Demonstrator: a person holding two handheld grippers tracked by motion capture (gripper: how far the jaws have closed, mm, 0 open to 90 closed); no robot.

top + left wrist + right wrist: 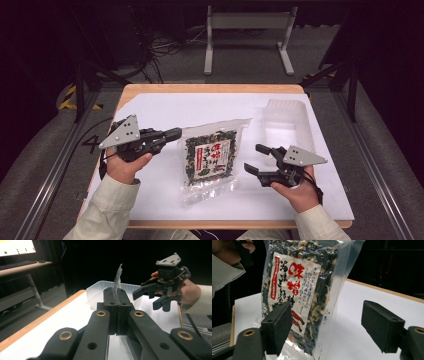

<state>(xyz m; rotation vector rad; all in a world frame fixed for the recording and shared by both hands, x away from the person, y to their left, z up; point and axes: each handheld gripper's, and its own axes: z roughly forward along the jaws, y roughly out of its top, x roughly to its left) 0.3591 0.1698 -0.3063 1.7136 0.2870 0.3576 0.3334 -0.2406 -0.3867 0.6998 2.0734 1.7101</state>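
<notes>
High view shows a wooden table (210, 89) covered by a white sheet (165, 195), with a clear packet of dried food (212, 160) near the middle of the sheet, its printed label facing up. The left gripper (176, 133) reaches in from the left edge, and its jaws are pressed together on the packet's upper left edge. In the left gripper view, those jaws meet flat with a thin strip of clear film (117, 277) rising out from between them. The right gripper (257, 159) sits toward the right edge, just beside the packet and apart from it, jaws spread wide and holding nothing. In the right gripper view, the packet stands between the two pads (279, 325), nearer the left one. A translucent plastic tray (286, 117) lies toward the far right corner.
</notes>
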